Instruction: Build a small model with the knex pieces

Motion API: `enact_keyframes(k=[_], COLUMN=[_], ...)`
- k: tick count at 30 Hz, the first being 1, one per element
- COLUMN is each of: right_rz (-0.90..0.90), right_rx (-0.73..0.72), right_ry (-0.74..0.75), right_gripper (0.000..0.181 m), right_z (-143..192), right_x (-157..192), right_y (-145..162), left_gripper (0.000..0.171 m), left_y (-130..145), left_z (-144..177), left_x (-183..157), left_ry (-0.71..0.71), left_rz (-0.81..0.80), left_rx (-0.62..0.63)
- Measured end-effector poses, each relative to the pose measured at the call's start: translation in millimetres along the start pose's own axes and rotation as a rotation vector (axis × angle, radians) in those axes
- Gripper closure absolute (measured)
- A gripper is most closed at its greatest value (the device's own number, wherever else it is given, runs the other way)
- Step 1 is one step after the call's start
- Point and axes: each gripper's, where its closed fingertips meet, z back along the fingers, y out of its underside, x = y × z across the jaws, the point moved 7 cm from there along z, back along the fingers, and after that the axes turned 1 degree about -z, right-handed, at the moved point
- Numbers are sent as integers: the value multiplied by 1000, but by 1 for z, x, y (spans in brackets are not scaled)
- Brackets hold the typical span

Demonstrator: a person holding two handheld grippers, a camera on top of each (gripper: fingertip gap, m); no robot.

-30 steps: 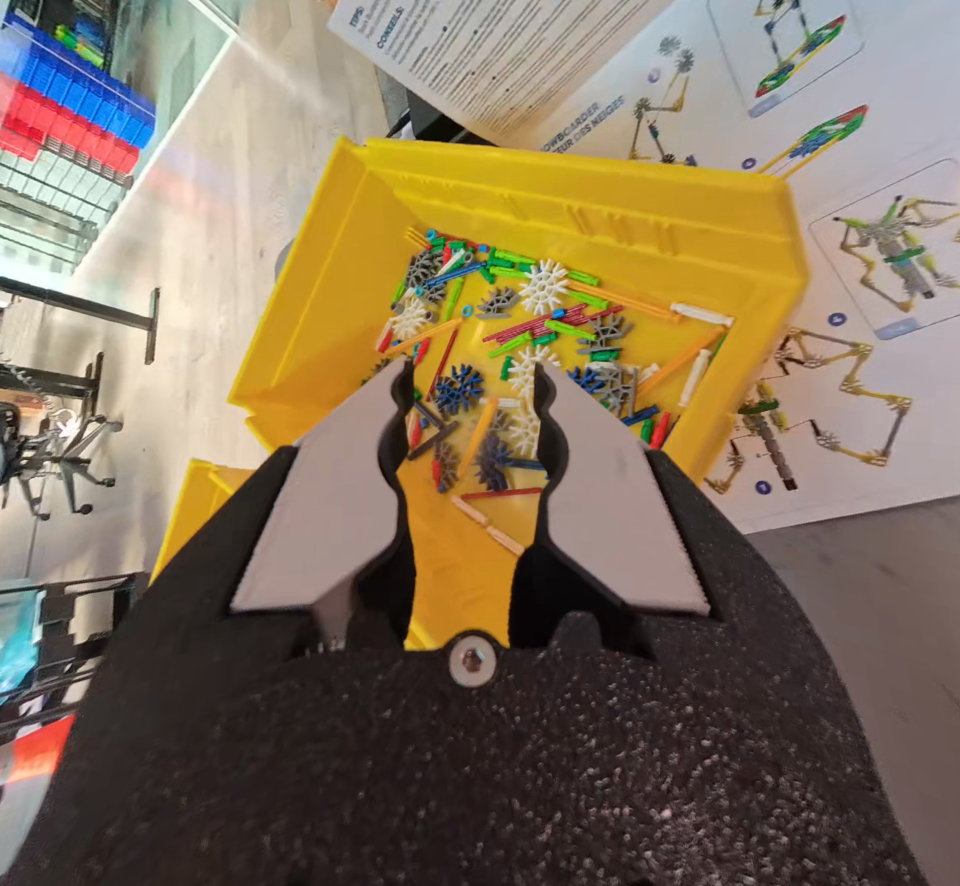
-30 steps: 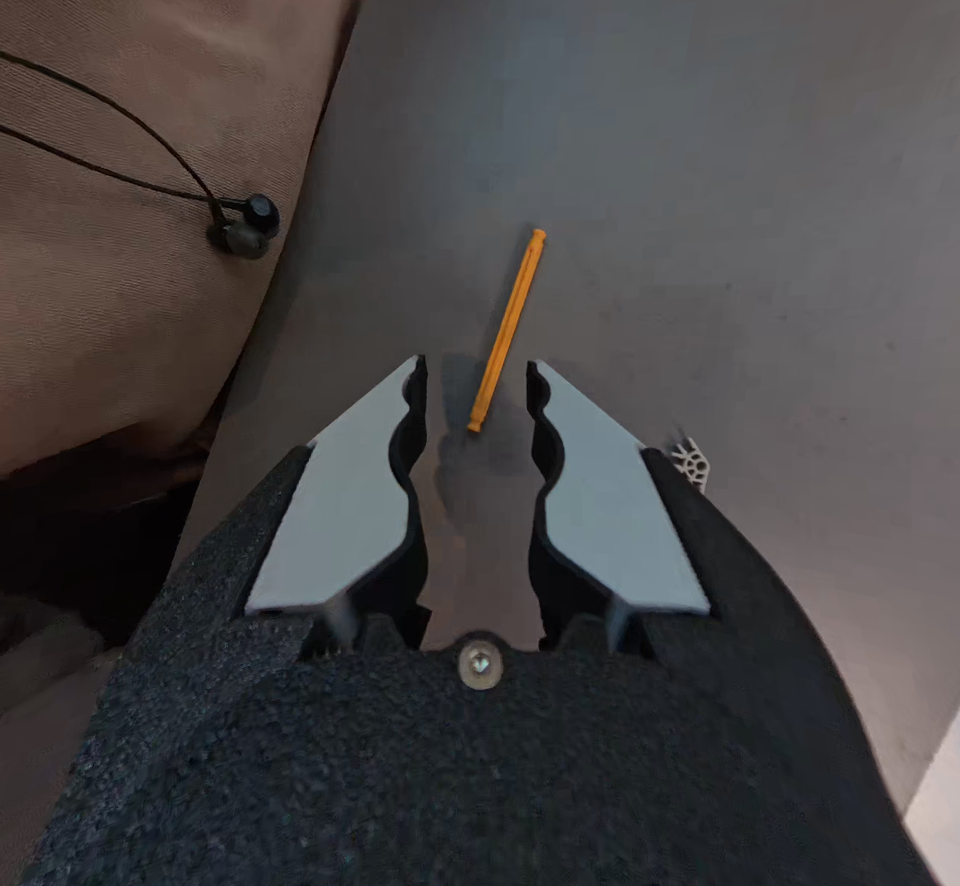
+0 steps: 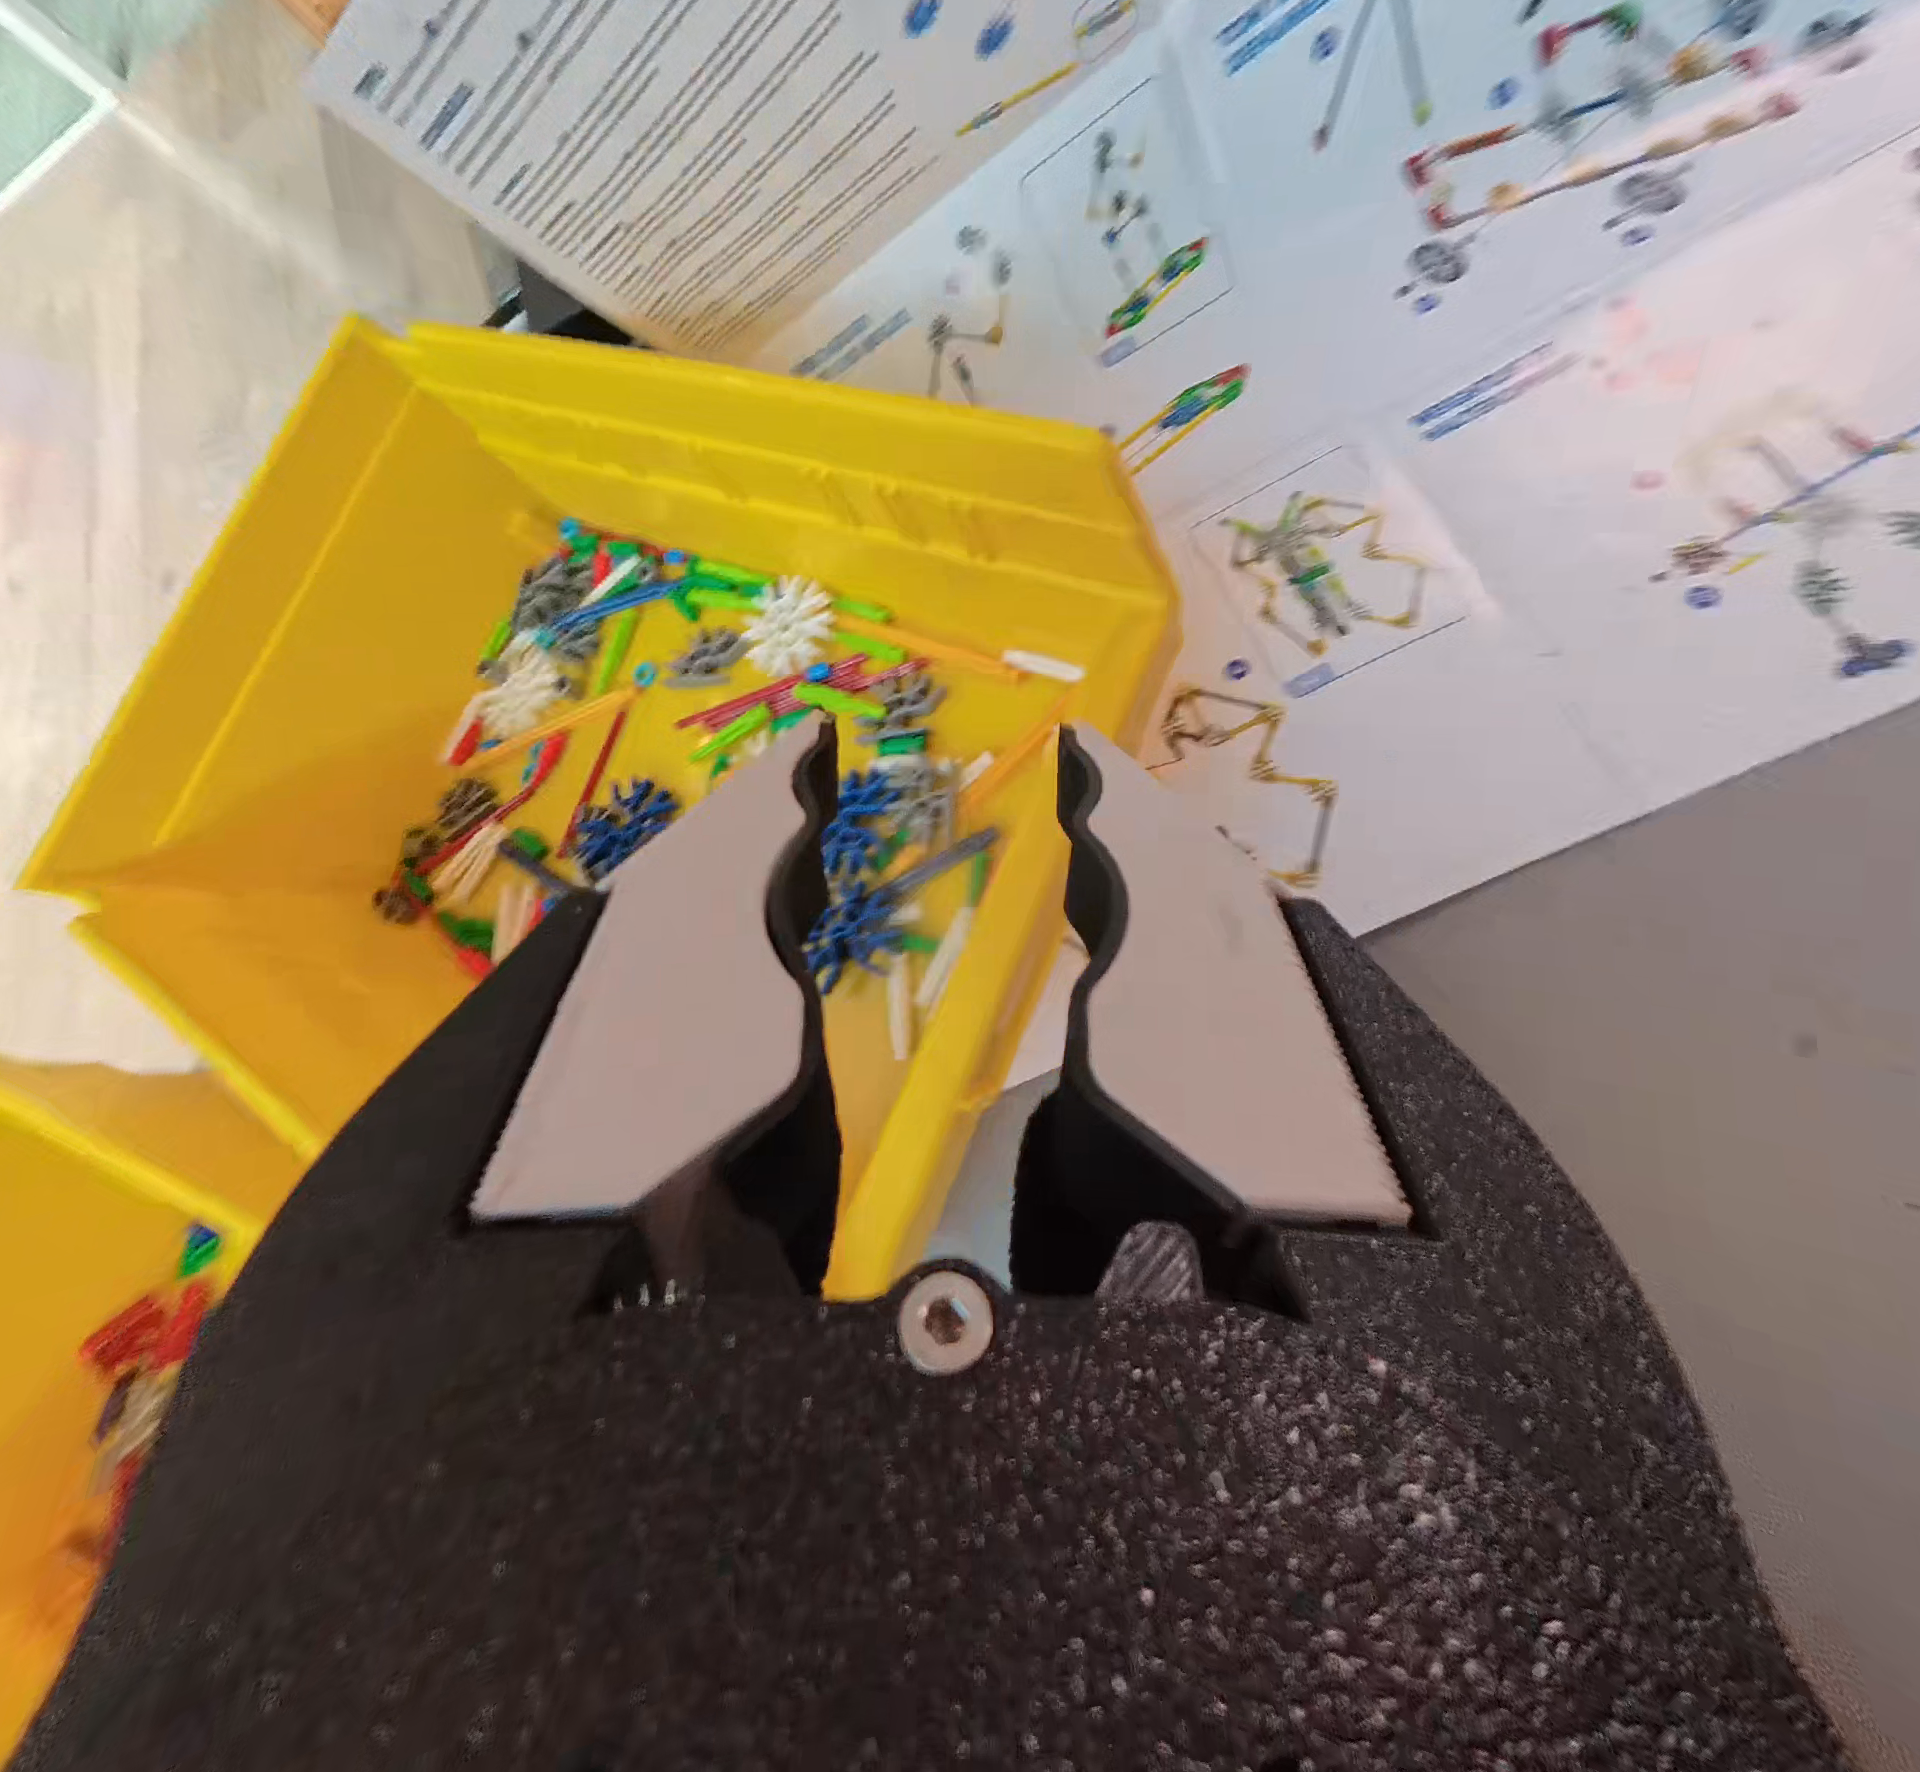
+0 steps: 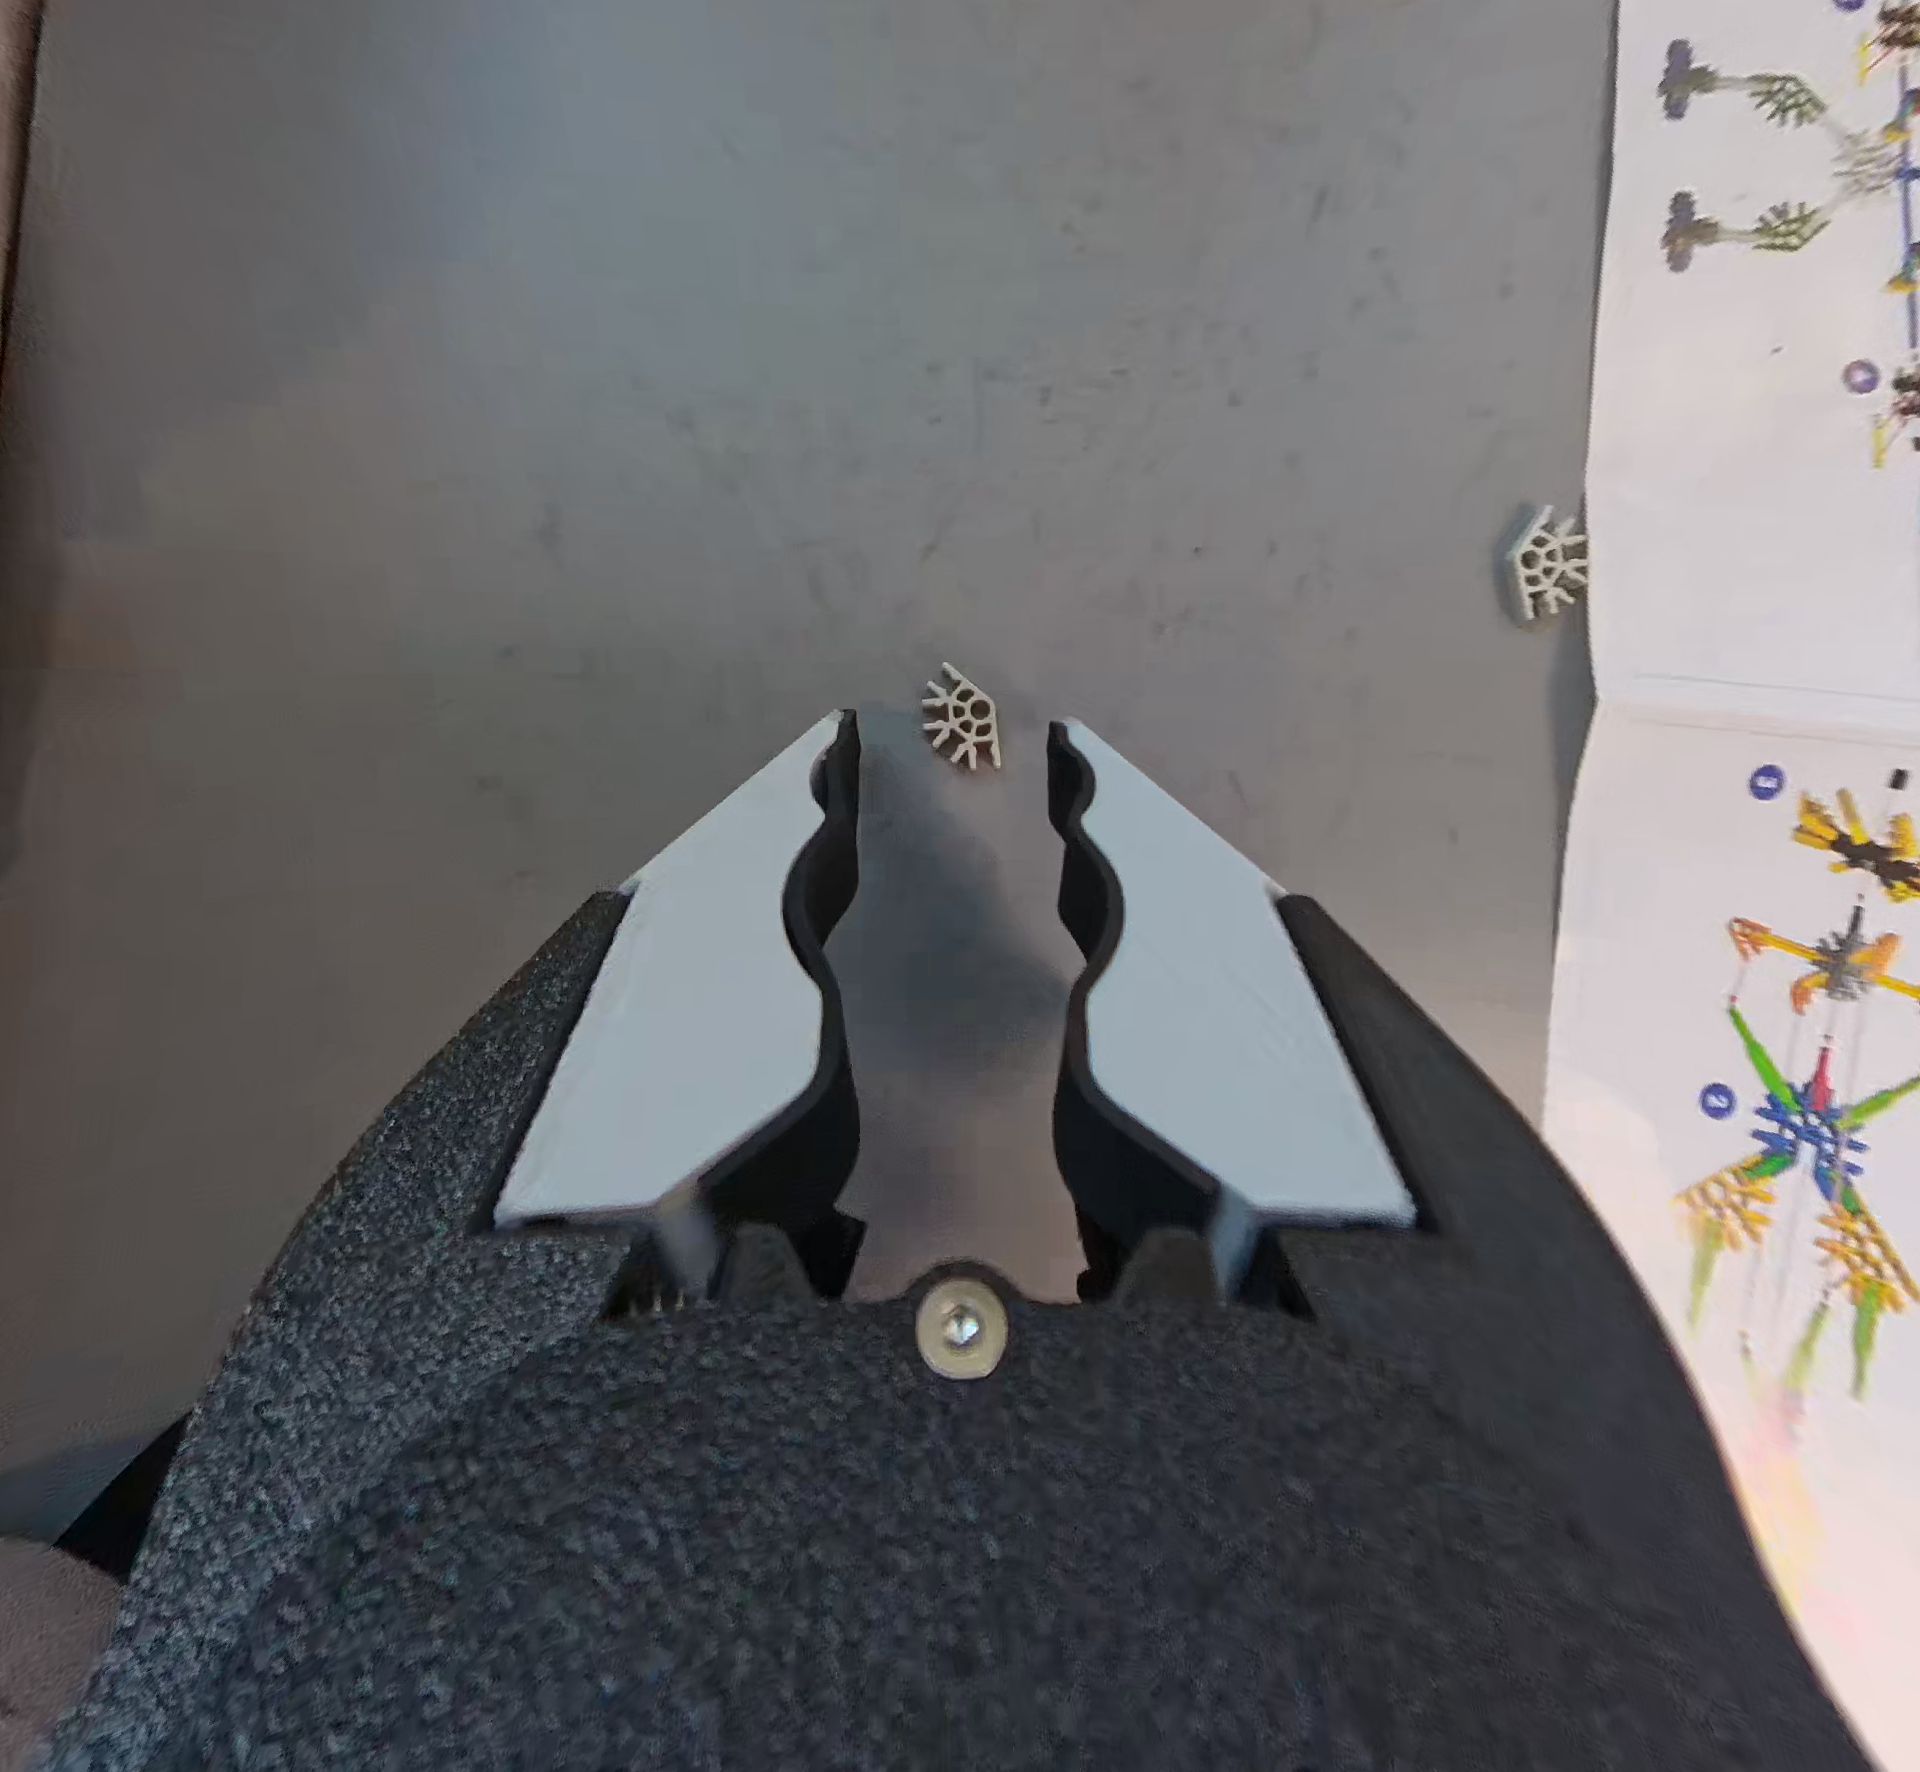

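Observation:
In the left wrist view my left gripper (image 3: 943,730) is open and empty, hovering above the right part of a yellow bin (image 3: 260,704) that holds several coloured rods and snowflake-shaped connectors (image 3: 790,623). In the right wrist view my right gripper (image 4: 951,720) is open and empty just above the grey table. A small grey fan-shaped connector (image 4: 964,717) lies on the table right at its fingertips, between them. A second grey connector (image 4: 1548,565) lies farther right at the edge of the paper sheet.
A large white instruction sheet (image 3: 1558,372) with model pictures lies right of the bin and also shows in the right wrist view (image 4: 1766,683). A second yellow bin (image 3: 94,1307) with parts sits at the lower left. Grey table (image 4: 727,268) surrounds the connectors. Some 40 cm of space lies between my two pairs of fingers.
My left gripper has shifted right over the bin, towards its right wall. My right gripper has moved right, off the orange rod, to the grey connector; the rod is out of view.

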Motion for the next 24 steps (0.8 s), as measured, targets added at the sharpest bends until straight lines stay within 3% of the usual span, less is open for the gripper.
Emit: enact_keyframes(k=[3, 5, 7, 12, 15, 19, 20, 24], right_rz=[1, 7, 15, 22, 14, 2, -1, -6], right_rx=[16, 16, -30, -112, -127, -142, -153, -215], right_ry=[-8, -8, 12, 45, 46, 57, 60, 116], right_gripper=[169, 170, 170, 170, 170, 170, 170, 170], right_z=[-4, -5, -4, 7, 8, 10, 12, 18], right_x=[-2, -3, -4, -8, -7, -8, -9, -15], right_y=[2, 0, -6, -15, -12, -7, -8, -12], left_gripper=[129, 130, 130, 136, 139, 149, 158, 160], left_y=[-14, -19, -18, -19, -27, -35, -36, -33], left_z=[8, 14, 14, -15, -39, -58, -58, -51], left_x=[-57, -105, -149, -235, -269, -278, -278, -276], left_ry=[286, 507, 643, 714, 745, 712, 739, 752], left_rz=[-10, -31, -95, -281, -334, -371, -355, -402], left_rx=[-160, -211, -221, -172, -120, -116, -107, -102])
